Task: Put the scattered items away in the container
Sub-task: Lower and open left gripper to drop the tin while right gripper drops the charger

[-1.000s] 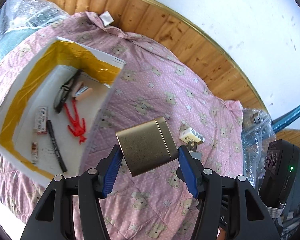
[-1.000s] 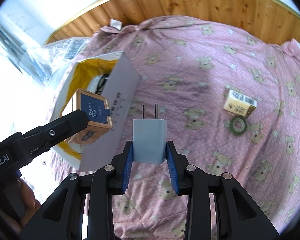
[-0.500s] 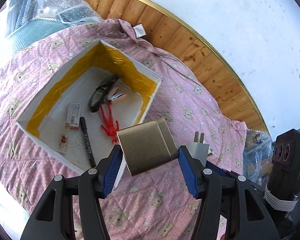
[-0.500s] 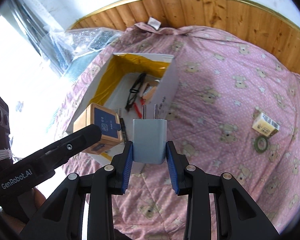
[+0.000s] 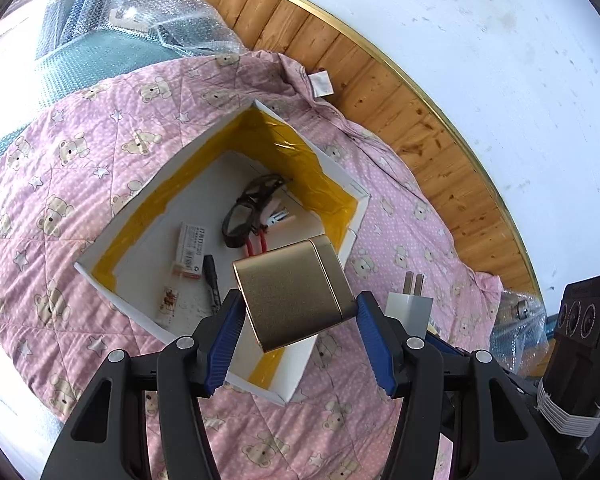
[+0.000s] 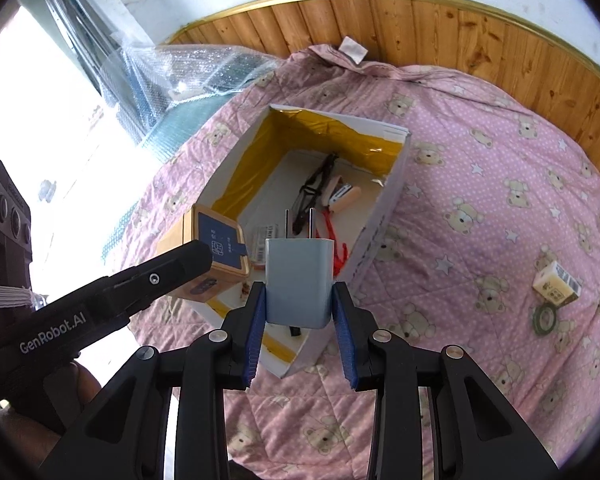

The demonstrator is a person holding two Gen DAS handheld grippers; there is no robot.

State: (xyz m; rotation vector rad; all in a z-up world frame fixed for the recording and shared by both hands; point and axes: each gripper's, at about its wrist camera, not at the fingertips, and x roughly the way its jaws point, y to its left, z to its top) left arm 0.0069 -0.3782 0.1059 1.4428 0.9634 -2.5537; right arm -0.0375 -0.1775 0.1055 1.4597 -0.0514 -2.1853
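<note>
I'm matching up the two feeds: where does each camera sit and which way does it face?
Left wrist: behind the left gripper clamping a gold metal tin, looking down into the yellow-lined white cardboard box.
Right wrist: behind the right gripper holding a pale grey plug adapter, facing the pink quilt.
Shared: box, tin, adapter.

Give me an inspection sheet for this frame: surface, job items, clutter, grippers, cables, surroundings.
Surface: pink bear-print quilt, wrinkled.
Job's things: open white box holding glasses, a black marker and small packets; gold tin and grey charger plug are held above it; small carton and tape ring lie on the quilt.
Clutter: bubble wrap at the quilt's edge.
Grippers: left gripper shut on the tin; right gripper shut on the plug.
Cables: nothing seen.
Surroundings: wooden panel, white wall.
</note>
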